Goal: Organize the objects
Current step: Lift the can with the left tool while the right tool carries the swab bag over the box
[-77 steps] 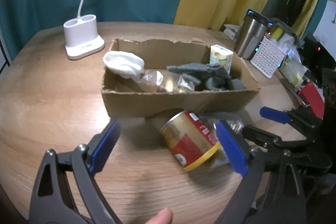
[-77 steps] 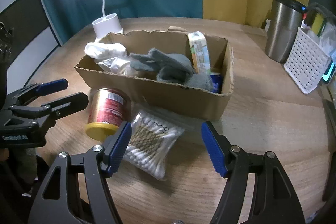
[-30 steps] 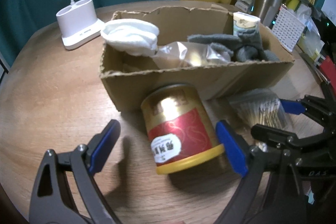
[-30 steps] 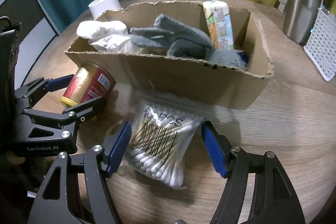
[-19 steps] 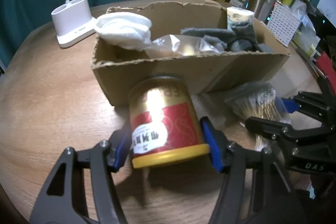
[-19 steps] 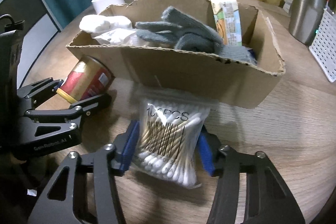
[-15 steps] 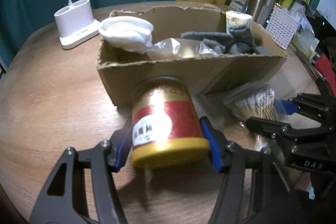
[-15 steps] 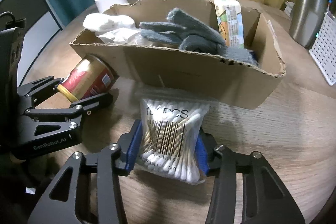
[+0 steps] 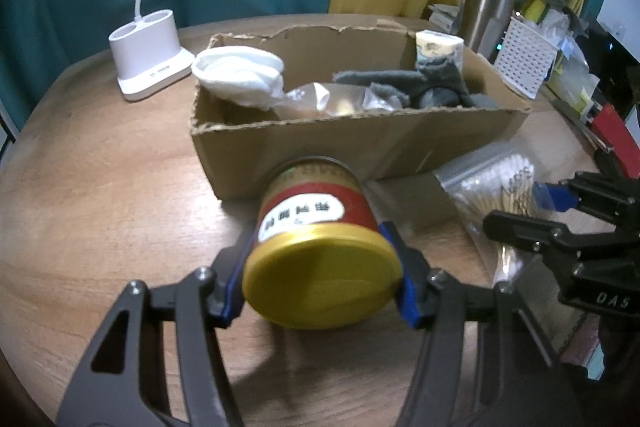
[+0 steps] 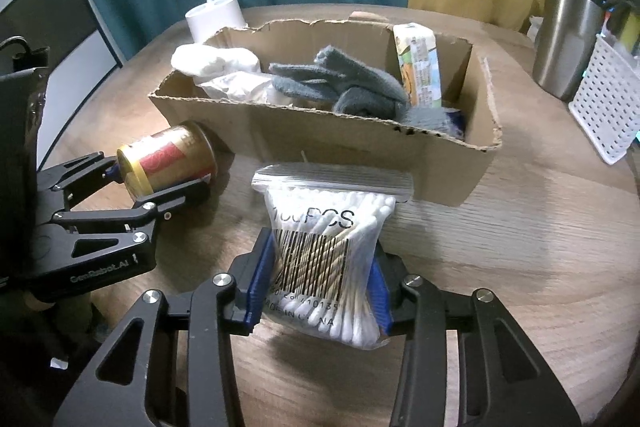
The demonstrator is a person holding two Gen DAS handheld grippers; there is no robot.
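My left gripper (image 9: 320, 263) has its blue pads pressed on a red and gold can (image 9: 316, 223) with a yellow lid, and the jaws are still closing. The can is tipped lid-first toward the camera, just in front of the cardboard box (image 9: 400, 143). The right gripper (image 10: 320, 277) is closing on a clear bag of cotton swabs (image 10: 326, 227), which is squeezed between its pads beside the box (image 10: 320, 135). From the right wrist view the left gripper (image 10: 156, 175) and can (image 10: 168, 159) are at the left. The box holds a white cloth (image 9: 240, 75), grey gloves (image 9: 420, 87) and a carton (image 9: 438, 45).
A white lamp base (image 9: 146, 51) stands on the round wooden table (image 9: 80, 187) behind the box on the left. At the back right are a steel tumbler (image 10: 568, 39), a white perforated basket (image 10: 608, 99) and clutter. The table edge curves close on the left.
Both grippers went from wide open to closed, the left on the can and the right on the swab bag. The can has tipped up with its lid toward the camera.
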